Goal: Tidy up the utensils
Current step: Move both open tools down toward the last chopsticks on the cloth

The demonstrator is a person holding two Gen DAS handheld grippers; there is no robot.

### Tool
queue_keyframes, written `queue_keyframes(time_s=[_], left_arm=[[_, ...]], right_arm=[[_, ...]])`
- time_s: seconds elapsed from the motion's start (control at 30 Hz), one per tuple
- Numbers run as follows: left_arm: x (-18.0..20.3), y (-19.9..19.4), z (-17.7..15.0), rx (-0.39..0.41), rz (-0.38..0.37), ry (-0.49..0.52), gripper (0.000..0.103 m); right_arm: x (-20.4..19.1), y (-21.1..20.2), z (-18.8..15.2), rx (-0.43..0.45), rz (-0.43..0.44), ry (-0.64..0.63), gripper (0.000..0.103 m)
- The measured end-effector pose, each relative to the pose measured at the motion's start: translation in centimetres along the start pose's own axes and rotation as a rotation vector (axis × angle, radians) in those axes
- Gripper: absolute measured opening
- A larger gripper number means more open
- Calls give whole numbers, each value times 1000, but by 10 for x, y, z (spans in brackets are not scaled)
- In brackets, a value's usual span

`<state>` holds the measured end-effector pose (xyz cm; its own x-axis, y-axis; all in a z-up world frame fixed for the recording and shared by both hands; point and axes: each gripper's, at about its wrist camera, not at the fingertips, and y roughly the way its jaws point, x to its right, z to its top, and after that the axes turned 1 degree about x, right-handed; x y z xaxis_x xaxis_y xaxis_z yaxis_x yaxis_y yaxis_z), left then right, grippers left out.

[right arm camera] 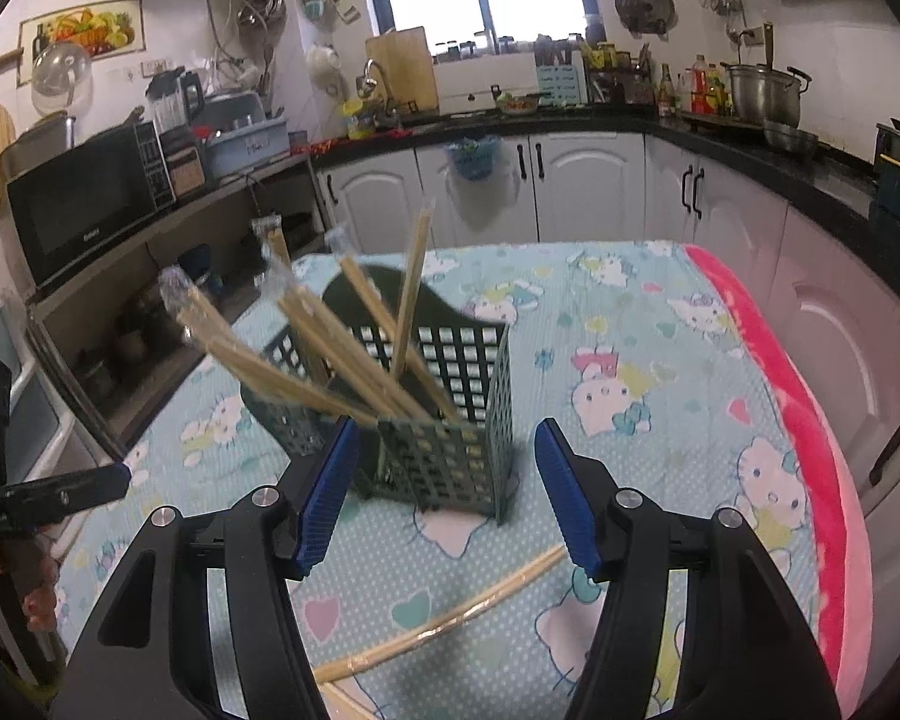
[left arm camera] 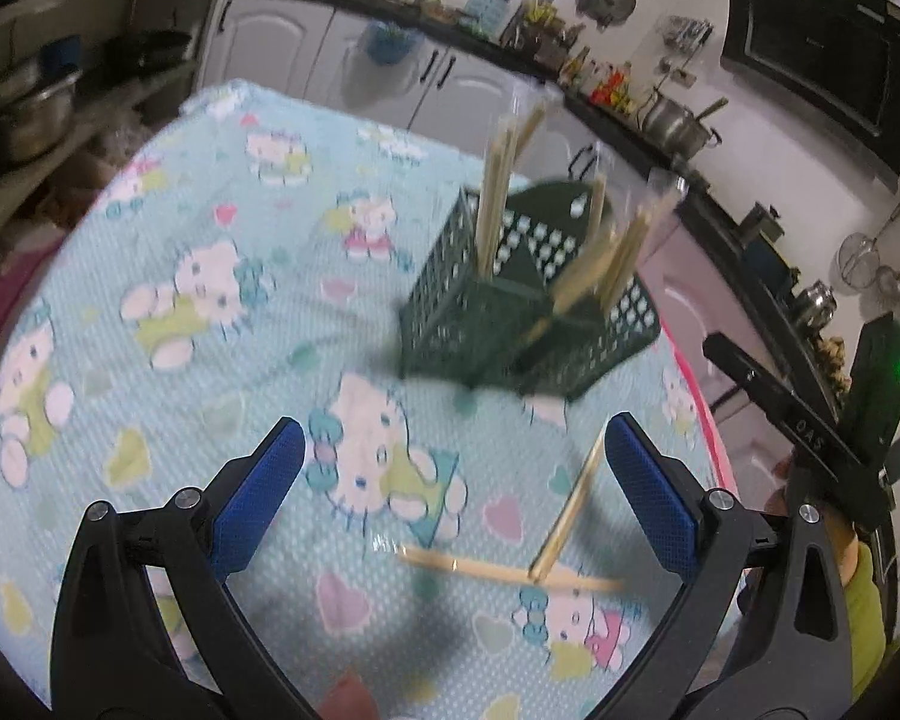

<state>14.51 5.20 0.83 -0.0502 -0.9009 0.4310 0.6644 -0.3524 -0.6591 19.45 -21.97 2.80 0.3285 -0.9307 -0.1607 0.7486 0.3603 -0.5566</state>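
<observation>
both the left tool (left arm camera: pixel 453 498) and right tool (right arm camera: pixel 444 498) are released and empty, so the loose chopsticks (left arm camera: pixel 561 525) on the desk (left arm camera: pixel 222 354) can go into the green basket (right arm camera: pixel 450 450).

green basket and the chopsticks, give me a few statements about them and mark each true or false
1. The green basket stands upright on the cartoon-print cloth. True.
2. The basket is empty. False: several wrapped chopsticks stand in it, leaning out over its rim.
3. Loose chopsticks lie on the cloth in front of the basket. True: two of them, crossed in the left wrist view.
4. The right tongs are shut on a chopstick. False: their jaws are open with nothing between the pads.
5. The left tongs are open and hold nothing. True.
6. The basket sits on the black countertop. False: it is on the cloth-covered table.
</observation>
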Motion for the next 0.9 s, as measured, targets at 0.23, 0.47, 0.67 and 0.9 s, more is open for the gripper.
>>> queue_keyframes(time_s=[0.23, 0.47, 0.67, 0.9], left_arm=[[-6, 11, -24, -69, 5, -13, 92], [-5, 18, -38, -111, 4, -9, 92], [-4, 25, -50, -163, -16, -19, 92], [-6, 39, -60, -233, -51, -53, 70]], right_arm=[[3, 7, -14, -41, -4, 8, 59], [4, 9, -24, -73, -4, 7, 59], [9, 15, -40, -128, -9, 13, 59], [18, 25, -59, -189, -33, 23, 59]])
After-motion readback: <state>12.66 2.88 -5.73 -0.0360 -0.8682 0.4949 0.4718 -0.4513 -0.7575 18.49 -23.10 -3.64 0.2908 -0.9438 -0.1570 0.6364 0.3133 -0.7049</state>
